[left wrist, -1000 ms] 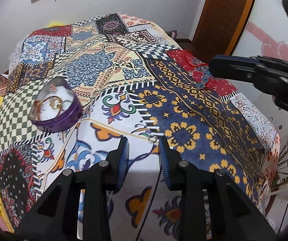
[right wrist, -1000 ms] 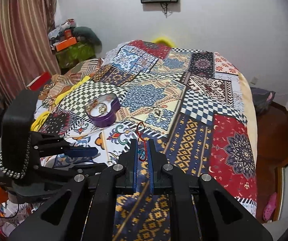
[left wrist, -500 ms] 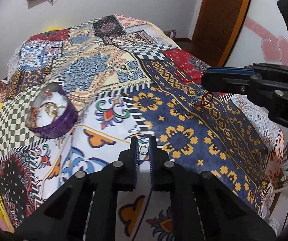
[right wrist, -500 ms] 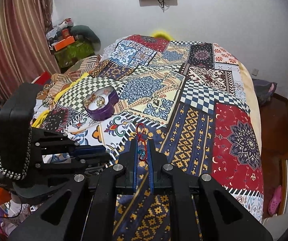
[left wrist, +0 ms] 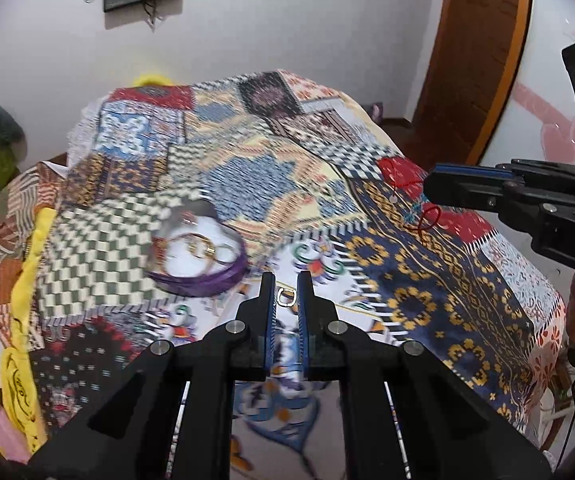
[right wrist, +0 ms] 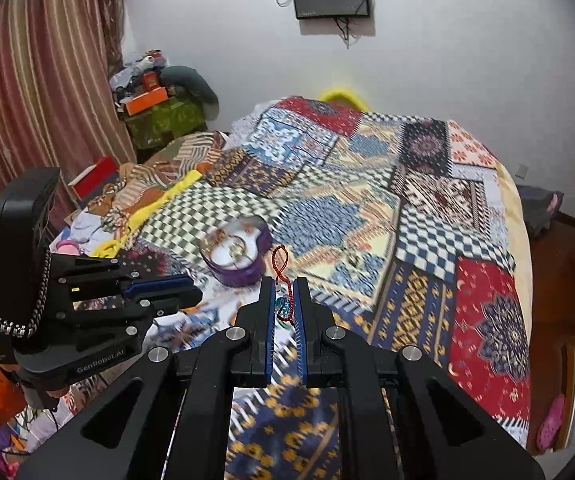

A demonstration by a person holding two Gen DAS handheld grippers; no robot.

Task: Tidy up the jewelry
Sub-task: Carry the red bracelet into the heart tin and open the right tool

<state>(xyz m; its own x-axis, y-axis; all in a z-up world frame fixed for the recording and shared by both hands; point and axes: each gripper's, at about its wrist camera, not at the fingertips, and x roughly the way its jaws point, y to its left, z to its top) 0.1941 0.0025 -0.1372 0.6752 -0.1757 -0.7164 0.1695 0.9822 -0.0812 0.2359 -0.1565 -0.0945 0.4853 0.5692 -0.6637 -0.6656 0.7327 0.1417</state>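
Note:
My left gripper (left wrist: 286, 296) is shut on a small silver ring (left wrist: 286, 297) and holds it above the patchwork bedspread (left wrist: 271, 184), just right of the purple heart-shaped jewelry box (left wrist: 197, 258), which holds gold pieces. My right gripper (right wrist: 285, 302) is shut on a red cord bracelet with a teal charm (right wrist: 281, 276), raised above the bed near the purple box (right wrist: 237, 254). In the left wrist view the right gripper (left wrist: 431, 190) shows at the right with the red cord (left wrist: 423, 216) hanging from it. The left gripper (right wrist: 185, 292) shows at the left of the right wrist view.
The bed fills both views. Piled clothes and a yellow cloth (left wrist: 27, 280) lie along its left side. A cluttered stand with boxes (right wrist: 155, 108) and a curtain (right wrist: 39, 80) are at the back left. A wooden door (left wrist: 479, 60) stands to the right.
My left gripper closed on the silver ring and lifted it toward the purple box. My right gripper, still holding the red bracelet, has moved up and nearer the box.

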